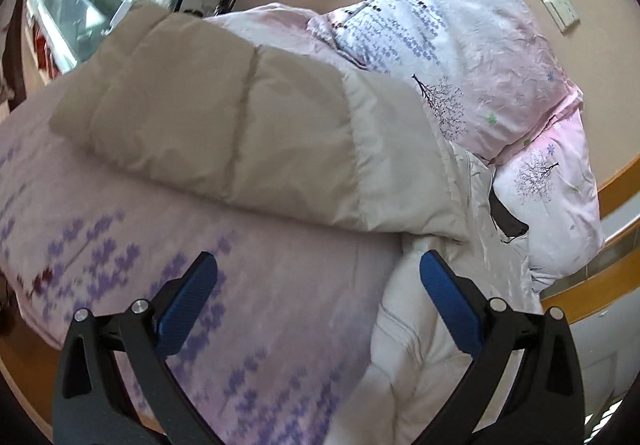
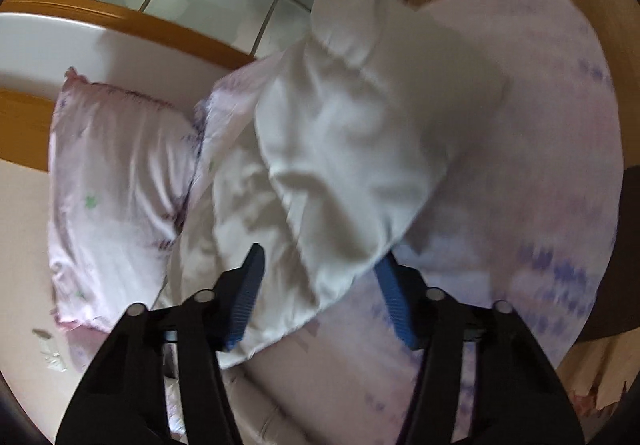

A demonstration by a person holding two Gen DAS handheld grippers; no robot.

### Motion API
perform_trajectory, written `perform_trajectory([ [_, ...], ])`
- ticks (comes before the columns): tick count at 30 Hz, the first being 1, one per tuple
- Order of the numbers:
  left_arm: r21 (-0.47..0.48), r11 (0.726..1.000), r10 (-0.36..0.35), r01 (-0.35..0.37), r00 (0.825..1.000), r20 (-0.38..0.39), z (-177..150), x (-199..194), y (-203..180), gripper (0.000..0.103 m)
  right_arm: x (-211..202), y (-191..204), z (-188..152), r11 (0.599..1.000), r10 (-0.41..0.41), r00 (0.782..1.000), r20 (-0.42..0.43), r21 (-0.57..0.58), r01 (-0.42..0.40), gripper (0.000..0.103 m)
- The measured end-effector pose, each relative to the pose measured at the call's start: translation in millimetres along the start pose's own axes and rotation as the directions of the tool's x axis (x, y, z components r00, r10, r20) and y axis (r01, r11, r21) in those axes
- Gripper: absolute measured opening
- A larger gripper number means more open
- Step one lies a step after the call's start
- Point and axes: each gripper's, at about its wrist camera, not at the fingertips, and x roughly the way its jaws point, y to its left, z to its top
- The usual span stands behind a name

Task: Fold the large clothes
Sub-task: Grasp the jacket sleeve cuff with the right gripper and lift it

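In the left wrist view, the left gripper [image 1: 318,271] is spread wide and holds nothing. The puffer jacket [image 1: 224,133] lies just ahead of it on the floral quilt [image 1: 240,325], with a beige part laid over the white body, so one fold seems done.

In the right wrist view, the right gripper [image 2: 320,277] has white jacket cloth [image 2: 360,149] between its half-closed fingers; whether the pads already pinch it I cannot tell. More folds seem to remain.

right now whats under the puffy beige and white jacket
The jacket lies on a pink floral bedspread, with a pillow beyond it. Whatever lies beneath its middle is covered.
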Motion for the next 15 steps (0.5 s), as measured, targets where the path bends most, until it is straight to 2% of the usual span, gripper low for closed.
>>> perform_trajectory([
  [1,0.026,1.000,0.014,-0.014,1.000,-0.012,1,5,-2,0.101,2,2,6,1.000,-0.025,0.999,0.021,-0.012,0.025,0.041],
  [2,0.043,0.999,0.015,-0.014,1.000,-0.026,2,8,-4,0.101,3,3,8,0.999,-0.047,0.998,0.033,-0.019,0.047,0.025],
  [5,0.049,0.999,0.006,-0.002,0.996,-0.084,4,18,-5,0.101,8,11,13,0.995,-0.079,0.995,0.059,-0.059,0.082,0.009],
  [9,0.019,0.999,-0.024,0.026,0.997,-0.074,12,21,-1,0.101,-2,42,11,0.971,-0.112,0.982,0.153,-0.192,0.140,0.006],
  [15,-0.029,0.999,-0.026,0.024,0.998,-0.053,22,25,4,0.101,-19,103,3,0.913,-0.086,0.961,0.262,-0.366,0.181,0.006],
])
